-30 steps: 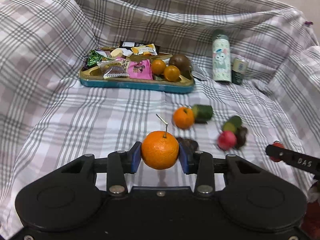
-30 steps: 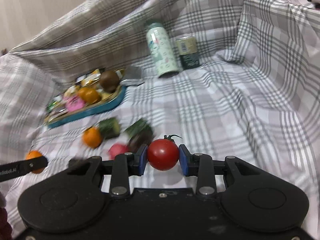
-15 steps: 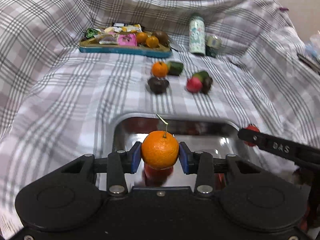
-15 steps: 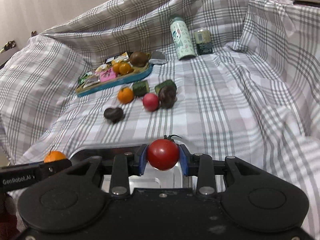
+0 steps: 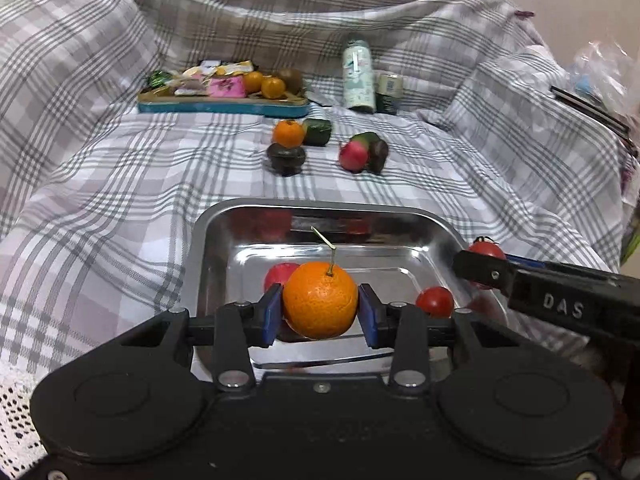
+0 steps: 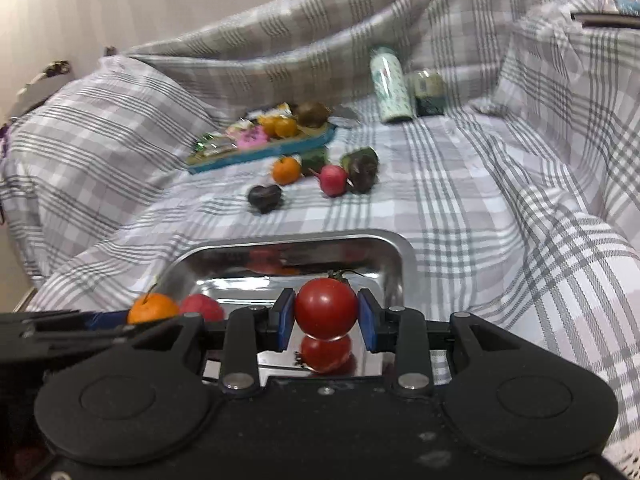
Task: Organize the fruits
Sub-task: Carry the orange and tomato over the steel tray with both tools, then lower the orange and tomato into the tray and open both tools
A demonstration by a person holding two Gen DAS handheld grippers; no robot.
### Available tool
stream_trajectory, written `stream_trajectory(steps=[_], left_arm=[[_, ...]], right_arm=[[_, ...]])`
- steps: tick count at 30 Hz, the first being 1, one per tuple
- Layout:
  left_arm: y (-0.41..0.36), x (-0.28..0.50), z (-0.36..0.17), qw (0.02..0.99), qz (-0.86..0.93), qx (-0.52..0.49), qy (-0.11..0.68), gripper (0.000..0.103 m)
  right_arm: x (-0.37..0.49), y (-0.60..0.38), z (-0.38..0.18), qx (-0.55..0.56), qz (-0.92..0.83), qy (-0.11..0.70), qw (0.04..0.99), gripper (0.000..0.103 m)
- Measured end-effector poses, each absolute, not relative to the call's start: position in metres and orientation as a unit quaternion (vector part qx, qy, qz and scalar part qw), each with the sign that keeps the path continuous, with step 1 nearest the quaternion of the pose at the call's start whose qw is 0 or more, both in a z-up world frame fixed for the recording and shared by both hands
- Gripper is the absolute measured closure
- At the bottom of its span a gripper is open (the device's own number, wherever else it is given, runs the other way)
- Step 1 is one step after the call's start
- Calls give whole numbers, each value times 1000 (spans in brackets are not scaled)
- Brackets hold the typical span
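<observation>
A grey-and-white plaid cloth (image 5: 120, 184) drapes the whole surface, bunched up against a pale wall (image 6: 120, 4).

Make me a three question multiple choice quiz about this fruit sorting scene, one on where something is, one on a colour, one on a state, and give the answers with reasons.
1. Where is the metal tray?
A. Against the back folds of the cloth
B. On the plaid cloth, nearer the cameras than the loose fruit
C. On top of the teal snack tray

2. What colour is the fruit in the right tool?
A. Red
B. Green
C. Yellow

3. What state is the left tool in?
A. Open and holding nothing
B. Out of view
C. Shut on the stemmed orange

Answers:
1. B, the steel rim sits in front of the scattered fruit in both wrist views.
2. A, a red tomato sits between its blue pads.
3. C, both pads press the orange's sides above the tray.
</observation>
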State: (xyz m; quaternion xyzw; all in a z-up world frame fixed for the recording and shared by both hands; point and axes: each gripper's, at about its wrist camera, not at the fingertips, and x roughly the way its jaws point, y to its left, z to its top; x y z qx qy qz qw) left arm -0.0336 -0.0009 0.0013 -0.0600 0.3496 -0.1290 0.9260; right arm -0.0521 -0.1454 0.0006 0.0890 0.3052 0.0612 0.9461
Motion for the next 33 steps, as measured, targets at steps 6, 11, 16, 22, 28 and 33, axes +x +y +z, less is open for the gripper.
stream_trajectory(steps=[6, 11, 16, 22, 28, 33], left_arm=[[-12, -25, 3, 924, -149, -45, 349, 55], [-23, -22, -8, 915, -161, -22, 369, 55], [-23, -26, -6, 919, -161, -24, 360, 55], [-16, -25, -3, 923, -151, -46, 351, 55], [-13, -24, -4, 925, -138, -55, 349, 55], [-13, -25, -4, 929, -129, -52, 344, 55]], right_arm=[[-38, -141, 1, 90, 58, 314, 944, 68], [-21, -156, -8, 127, 13, 344, 930, 68], [-20, -161, -11, 141, 11, 346, 927, 67], [-23, -158, -10, 133, 18, 334, 933, 63], [-26, -159, -8, 137, 21, 329, 934, 63], [-33, -157, -6, 128, 24, 311, 942, 63]])
